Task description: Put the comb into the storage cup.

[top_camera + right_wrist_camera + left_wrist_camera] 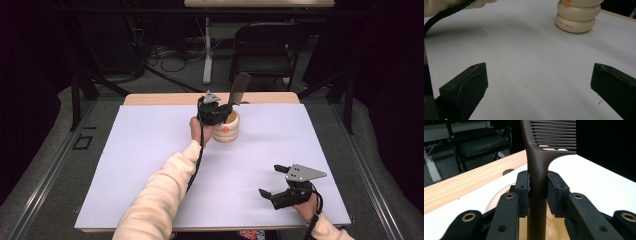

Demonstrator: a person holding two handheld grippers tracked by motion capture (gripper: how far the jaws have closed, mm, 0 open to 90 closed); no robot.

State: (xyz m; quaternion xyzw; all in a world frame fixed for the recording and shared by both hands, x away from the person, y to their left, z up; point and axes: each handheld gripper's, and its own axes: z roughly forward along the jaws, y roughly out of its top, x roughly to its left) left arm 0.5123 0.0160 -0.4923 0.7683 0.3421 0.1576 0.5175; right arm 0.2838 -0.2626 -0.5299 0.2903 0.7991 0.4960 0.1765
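Note:
A dark brown comb (238, 88) stands upright with its handle down in a cream ribbed cup (226, 129) at the back middle of the white mat. My left gripper (223, 109) is shut on the comb's handle (537, 187) just above the cup's mouth (499, 197); both pads press against it, and the comb's teeth (555, 133) rise above. My right gripper (271, 180) rests low near the mat's front right with its jaws wide open and nothing between them. In the right gripper view (539, 87) the cup (576, 17) stands far off at the top.
A white mat (150, 165) covers most of the wooden table (165, 99). A black folding chair (265, 47) and a table leg with cables stand on the floor beyond the far edge. The left gripper's cable (446, 13) trails along the sleeve.

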